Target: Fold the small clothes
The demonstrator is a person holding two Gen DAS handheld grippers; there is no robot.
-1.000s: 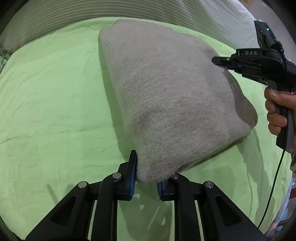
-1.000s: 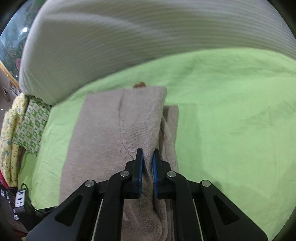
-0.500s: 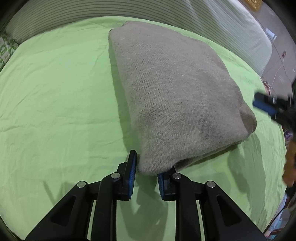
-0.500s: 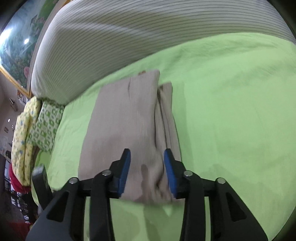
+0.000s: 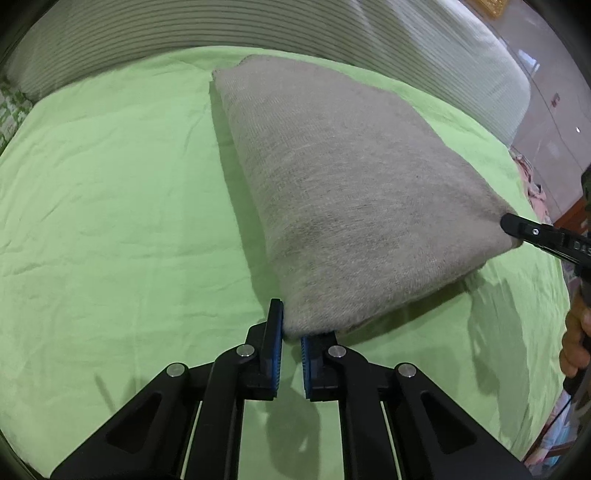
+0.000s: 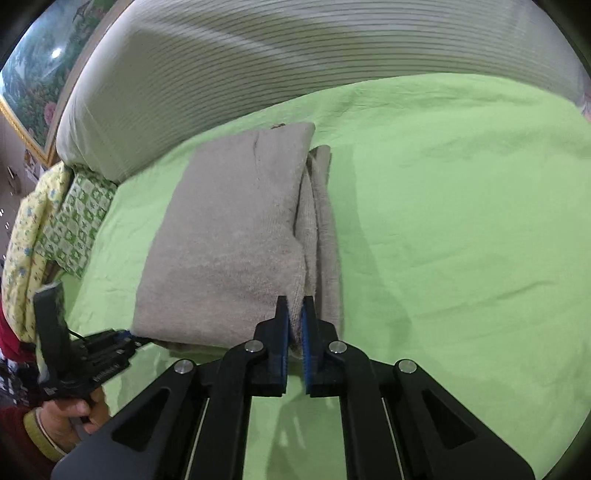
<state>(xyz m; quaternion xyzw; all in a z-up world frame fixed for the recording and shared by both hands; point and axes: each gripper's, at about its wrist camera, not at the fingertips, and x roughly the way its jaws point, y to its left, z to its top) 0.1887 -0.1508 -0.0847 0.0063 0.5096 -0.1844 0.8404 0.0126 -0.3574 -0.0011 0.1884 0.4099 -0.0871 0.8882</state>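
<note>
Reclosed since before, right hand-held gripper [image 6: 294,325] pinches sweater [image 6: 229,251]; left hand-held gripper [image 5: 291,332] likewise, corner hidden.

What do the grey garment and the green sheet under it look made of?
Grey garment: looks like a soft knit, wool or acrylic; fine ribbed rows and a fuzzy matte nap show. Green sheet: thin woven cloth, likely cotton; matte, with fine creases.

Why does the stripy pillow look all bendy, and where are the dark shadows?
Left wrist view: the round lens bends the striped pillow into a curve. Right wrist view: a soft shadow lies on the green sheet right of the grey sweater; the picture's corners go black.
</note>
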